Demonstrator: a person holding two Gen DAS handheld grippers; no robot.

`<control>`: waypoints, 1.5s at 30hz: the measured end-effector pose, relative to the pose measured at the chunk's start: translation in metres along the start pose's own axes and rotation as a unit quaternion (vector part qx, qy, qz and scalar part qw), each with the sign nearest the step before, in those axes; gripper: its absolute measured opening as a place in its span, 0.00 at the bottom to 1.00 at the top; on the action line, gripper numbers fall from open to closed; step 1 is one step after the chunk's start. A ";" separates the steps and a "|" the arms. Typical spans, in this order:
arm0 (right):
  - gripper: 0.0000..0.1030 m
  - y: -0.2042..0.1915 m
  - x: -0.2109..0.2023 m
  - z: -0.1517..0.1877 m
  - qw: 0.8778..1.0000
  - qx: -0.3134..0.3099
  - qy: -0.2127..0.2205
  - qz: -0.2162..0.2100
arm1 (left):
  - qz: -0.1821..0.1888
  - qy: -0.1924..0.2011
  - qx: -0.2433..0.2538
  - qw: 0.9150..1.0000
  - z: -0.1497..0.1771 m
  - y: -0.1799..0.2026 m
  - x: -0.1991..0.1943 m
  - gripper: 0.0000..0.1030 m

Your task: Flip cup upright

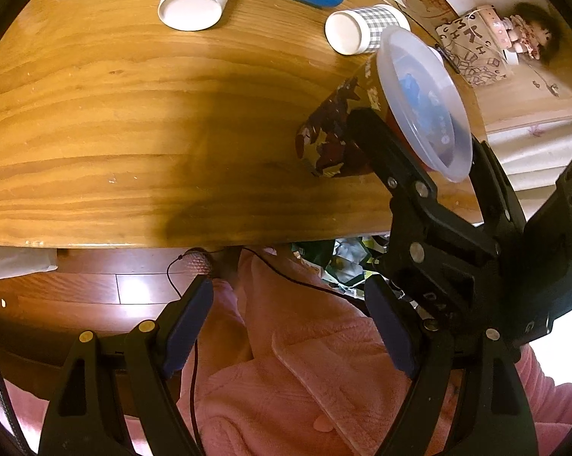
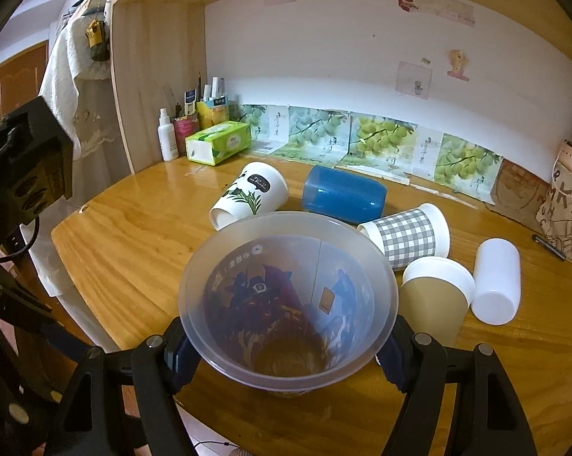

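Note:
A translucent plastic cup with a dark printed sleeve (image 2: 286,304) stands mouth-up near the front edge of the wooden table (image 2: 126,243). My right gripper (image 2: 286,357) is shut on it, its fingers pressing both sides below the rim. In the left wrist view the same cup (image 1: 362,121) shows from the side, tilted a little, with the right gripper's black fingers (image 1: 385,148) around it. My left gripper (image 1: 286,326) is open and empty, below the table edge over a pink garment.
Lying on their sides on the table: a panda-print cup (image 2: 248,193), a blue cup (image 2: 343,193), a grey-checked cup (image 2: 407,235), a white cup (image 2: 495,281). A tan cup (image 2: 434,300) stands mouth-down beside the held cup. A tissue box (image 2: 217,142) and bottles stand at the back left.

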State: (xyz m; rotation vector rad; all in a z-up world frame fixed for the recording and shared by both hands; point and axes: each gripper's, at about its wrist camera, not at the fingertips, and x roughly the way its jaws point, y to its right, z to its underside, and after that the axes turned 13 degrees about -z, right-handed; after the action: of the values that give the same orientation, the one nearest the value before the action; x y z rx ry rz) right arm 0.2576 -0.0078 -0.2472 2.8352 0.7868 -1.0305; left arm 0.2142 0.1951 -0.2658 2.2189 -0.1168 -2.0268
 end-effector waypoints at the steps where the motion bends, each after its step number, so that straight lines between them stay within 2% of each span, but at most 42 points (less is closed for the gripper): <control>1: 0.75 0.001 0.000 -0.001 1.000 0.001 -0.002 -0.002 | 0.001 0.000 0.000 1.000 0.001 0.000 0.000 0.82; 6: 0.75 0.001 0.001 -0.003 1.000 -0.002 -0.015 -0.003 | 0.005 0.000 -0.006 1.000 0.003 -0.006 -0.001 0.82; 15: 0.81 -0.002 -0.001 0.002 0.999 -0.003 -0.035 0.000 | -0.022 0.022 -0.030 0.999 0.009 -0.018 -0.006 0.82; 19: 0.81 -0.001 -0.003 0.010 0.999 0.013 -0.048 -0.004 | -0.054 0.033 -0.045 0.997 0.013 -0.017 -0.007 0.82; 24: 0.81 0.005 -0.013 0.029 0.996 0.051 -0.070 -0.009 | -0.118 0.062 -0.058 0.989 0.013 -0.011 -0.018 0.82; 28: 0.81 0.014 -0.031 0.047 0.992 0.088 -0.086 0.004 | -0.150 0.088 -0.053 0.983 0.023 0.000 -0.020 0.82; 32: 0.81 0.028 -0.067 0.065 0.983 0.152 -0.097 0.025 | -0.137 0.109 -0.036 0.984 0.037 0.019 -0.027 0.82; 35: 0.81 0.038 -0.094 0.069 0.976 0.194 -0.092 0.033 | -0.120 0.145 -0.046 0.981 0.051 0.030 -0.041 0.82; 38: 0.81 0.046 -0.117 0.069 0.968 0.235 -0.080 0.037 | -0.123 0.185 -0.053 0.974 0.063 0.041 -0.061 0.82; 41: 0.81 0.051 -0.141 0.063 0.958 0.274 -0.074 0.045 | -0.125 0.232 -0.070 0.962 0.076 0.046 -0.083 0.82; 45: 0.81 0.044 -0.175 0.048 0.956 0.288 -0.037 0.032 | -0.116 0.261 -0.093 0.954 0.089 0.045 -0.104 0.82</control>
State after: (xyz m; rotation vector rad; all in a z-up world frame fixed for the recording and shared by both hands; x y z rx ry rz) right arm 0.1354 -0.1342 -0.1846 3.2207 0.4317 -1.5657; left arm 0.1178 0.1619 -0.1646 2.6433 0.3874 -1.3913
